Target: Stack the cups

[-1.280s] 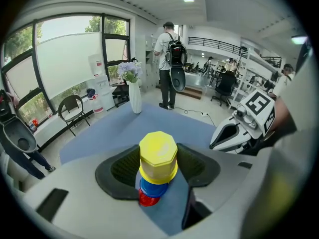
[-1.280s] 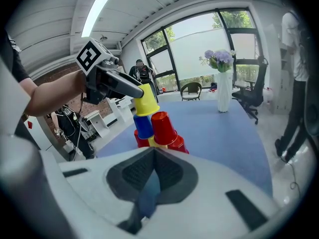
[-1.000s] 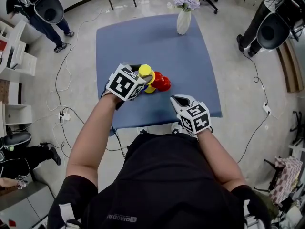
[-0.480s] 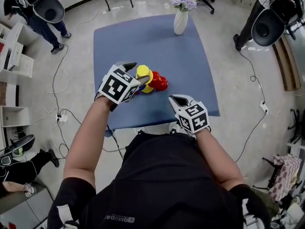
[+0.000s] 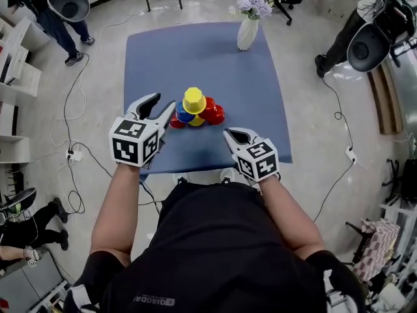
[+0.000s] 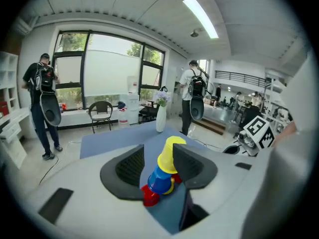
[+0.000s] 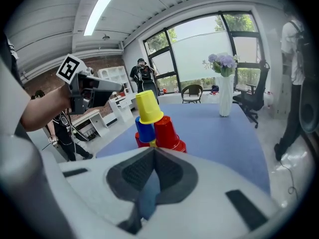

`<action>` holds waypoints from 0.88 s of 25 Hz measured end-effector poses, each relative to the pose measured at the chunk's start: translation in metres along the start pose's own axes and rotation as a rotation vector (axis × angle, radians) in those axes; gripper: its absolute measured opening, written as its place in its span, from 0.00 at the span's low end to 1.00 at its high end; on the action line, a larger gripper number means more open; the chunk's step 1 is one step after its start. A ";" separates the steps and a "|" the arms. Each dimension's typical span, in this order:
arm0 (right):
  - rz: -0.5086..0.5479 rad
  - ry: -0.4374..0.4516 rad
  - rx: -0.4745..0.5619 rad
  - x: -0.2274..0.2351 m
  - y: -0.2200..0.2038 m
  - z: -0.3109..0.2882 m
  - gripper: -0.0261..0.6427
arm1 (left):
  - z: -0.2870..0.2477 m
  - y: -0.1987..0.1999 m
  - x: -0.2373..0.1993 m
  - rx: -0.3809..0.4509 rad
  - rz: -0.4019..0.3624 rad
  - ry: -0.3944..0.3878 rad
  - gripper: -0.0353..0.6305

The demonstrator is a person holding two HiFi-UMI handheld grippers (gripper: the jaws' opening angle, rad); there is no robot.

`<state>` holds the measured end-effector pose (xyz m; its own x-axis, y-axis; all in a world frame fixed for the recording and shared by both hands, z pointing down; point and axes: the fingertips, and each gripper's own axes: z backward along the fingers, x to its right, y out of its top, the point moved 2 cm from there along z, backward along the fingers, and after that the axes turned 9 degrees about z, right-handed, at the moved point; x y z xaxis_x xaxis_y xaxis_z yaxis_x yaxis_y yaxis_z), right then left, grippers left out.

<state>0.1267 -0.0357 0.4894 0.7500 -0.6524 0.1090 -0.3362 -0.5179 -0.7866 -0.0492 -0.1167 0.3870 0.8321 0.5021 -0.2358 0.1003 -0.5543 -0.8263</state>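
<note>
Black shirt (image 5: 221, 253) fills the near edge of the head view, and both forearms reach out from it over the front of the blue desk (image 5: 208, 57). On our right, the right claw (image 5: 229, 134) hangs low above the cloth. Its own view shows the jaws pressed together with nothing in them, pointing towards the pile of cups.

Over on our left, the left claw (image 5: 161, 103) sits higher and a touch further forward, just beside the pile's left flank. Its jaws stand apart, though they have just been closing. Nothing is clamped, and we see the cups only through the gap, beyond the tips.

Now the pile itself, near the middle of the desk and just past both claws. The yellow cup (image 5: 194, 100) sits upside down on top, leaning a little in the left gripper view. Under it is the blue cup (image 5: 184, 115), with the red cups (image 5: 214, 113) packed against its right side and another red one low on the left.

Further back, a white vase (image 5: 247, 32) of pale purple flowers stands near the far edge. Beyond the desk, two people stand on the floor, one far left (image 5: 65, 31) and one far right (image 5: 342, 38).
</note>
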 end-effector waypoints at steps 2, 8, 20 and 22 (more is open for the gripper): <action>0.003 0.008 0.005 -0.001 0.003 -0.001 0.04 | 0.010 -0.019 -0.013 -0.001 0.037 0.042 0.29; 0.011 0.010 0.024 0.002 0.010 0.004 0.04 | 0.024 -0.075 -0.023 -0.009 0.119 0.138 0.06; 0.085 -0.017 0.024 -0.009 0.008 0.003 0.04 | 0.020 -0.149 -0.013 -0.155 0.196 0.129 0.06; 0.081 -0.009 0.024 -0.011 0.007 0.003 0.04 | 0.022 -0.155 -0.012 -0.172 0.190 0.129 0.06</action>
<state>0.1179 -0.0309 0.4809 0.7260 -0.6866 0.0391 -0.3824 -0.4503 -0.8068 -0.0867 -0.0219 0.5068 0.9062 0.2960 -0.3019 0.0179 -0.7403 -0.6721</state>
